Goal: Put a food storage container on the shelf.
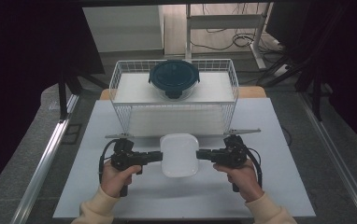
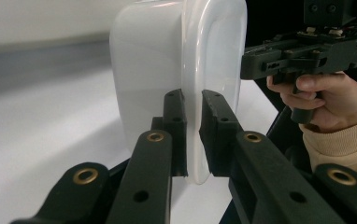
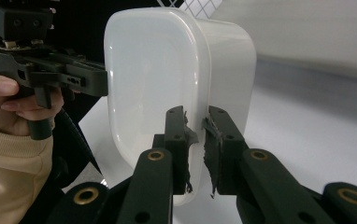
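White lidded container (image 1: 179,155) sits just in front of the wire basket (image 1: 120,93), looks light, stiff, slick plastic. Left gripper (image 2: 193,135) and right gripper (image 3: 196,140) both clamped on its thin lid rim at opposite sides; best hold there.

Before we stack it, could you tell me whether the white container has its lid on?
Lid on: the white container shows a closed top whose rim both claws pinch.

White wire basket (image 1: 174,114) blocks the far side, standing just beyond the white lidded box (image 1: 179,155); dark round container (image 1: 174,78) sits inside it. Left gripper (image 1: 158,156) and right gripper (image 1: 200,154) flank the box. Bare white table (image 1: 186,196) near side, and left and right of the hands, passable.
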